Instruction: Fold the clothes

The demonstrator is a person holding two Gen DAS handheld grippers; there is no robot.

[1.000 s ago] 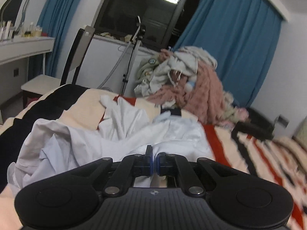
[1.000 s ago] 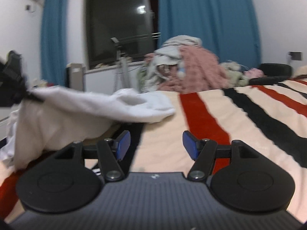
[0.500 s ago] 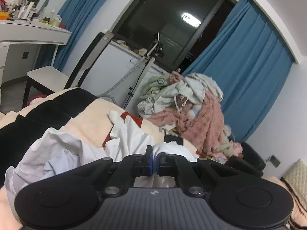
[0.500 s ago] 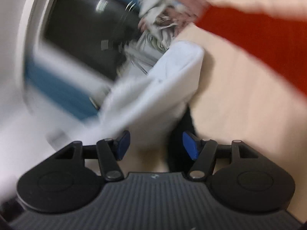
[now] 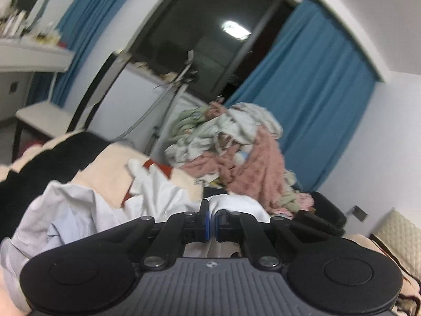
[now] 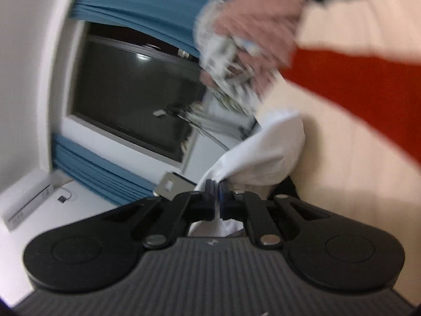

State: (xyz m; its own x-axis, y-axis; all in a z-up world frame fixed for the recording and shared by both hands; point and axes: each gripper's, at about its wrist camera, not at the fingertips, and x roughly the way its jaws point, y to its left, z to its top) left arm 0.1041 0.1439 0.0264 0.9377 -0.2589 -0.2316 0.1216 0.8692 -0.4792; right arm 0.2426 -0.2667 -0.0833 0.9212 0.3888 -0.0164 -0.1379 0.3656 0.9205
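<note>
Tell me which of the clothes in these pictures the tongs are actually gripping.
The white shirt crumpled on the striped bed. Both the left tongs and right tongs are pinched on it; the pink and green heap by the blue curtain lies untouched.

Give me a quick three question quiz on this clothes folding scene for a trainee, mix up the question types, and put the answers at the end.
1. True or false: the left hand-held gripper is shut on the white garment.
2. Multiple choice: what is the right hand-held gripper doing? A) open above the bedspread B) shut on white cloth C) gripping the pink blanket
3. Fill in: behind the pile of clothes hang ____ curtains.

Key
1. True; its jaws are closed with white cloth between them.
2. B; a bunch of the white garment runs into its closed jaws.
3. Blue.
</note>
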